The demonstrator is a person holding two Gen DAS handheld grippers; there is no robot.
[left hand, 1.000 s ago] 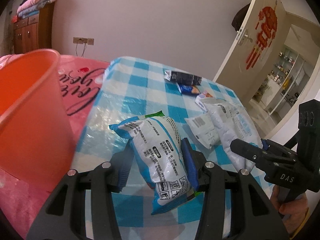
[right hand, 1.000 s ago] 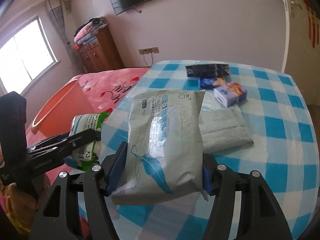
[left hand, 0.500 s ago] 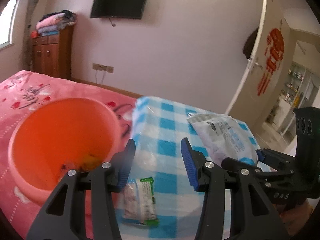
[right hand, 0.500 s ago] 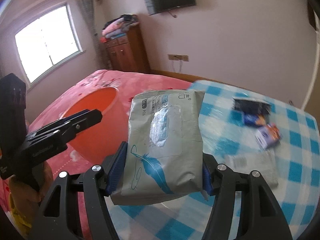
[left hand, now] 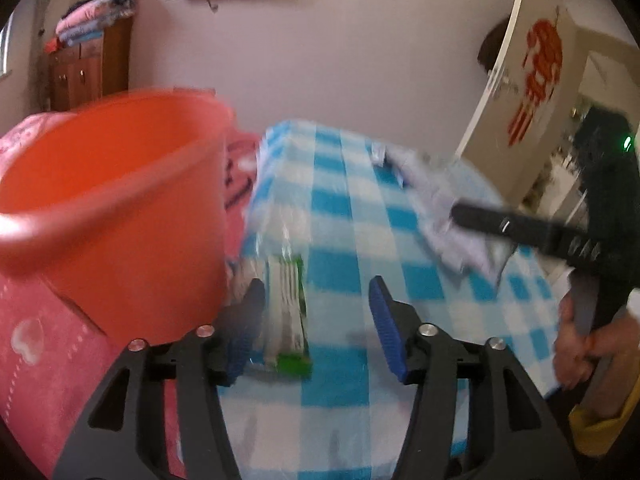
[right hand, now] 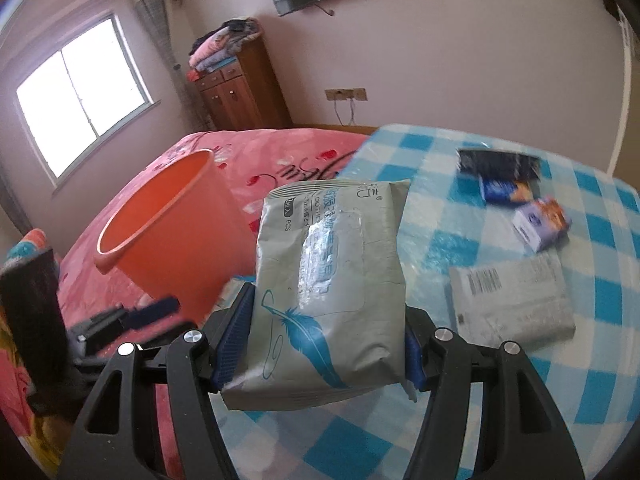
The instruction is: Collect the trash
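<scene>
My left gripper [left hand: 316,332] hangs low over the near edge of the blue-checked table [left hand: 344,208], and its jaws are opening. A white and green snack packet [left hand: 286,312] lies on the cloth below, close to the left finger; the pads do not press it. The orange bucket [left hand: 112,208] stands just left of it on the pink bed. My right gripper [right hand: 324,340] is shut on a grey wipes pack [right hand: 328,276] with a blue feather print, held above the table edge to the right of the orange bucket [right hand: 160,232]. The left gripper [right hand: 132,316] shows blurred at the lower left.
On the table lie a black packet [right hand: 496,162], a blue packet [right hand: 504,192], a small purple and white box [right hand: 540,224] and a flat grey pack [right hand: 512,300] with a barcode. A pink bedspread [right hand: 280,152] and a wooden cabinet [right hand: 240,92] lie behind. A hand [left hand: 576,344] grips the right handle.
The left gripper let go of the white and green packet, which now lies on the table edge by the bucket. The right gripper carried the wipes pack left, toward the bucket.
</scene>
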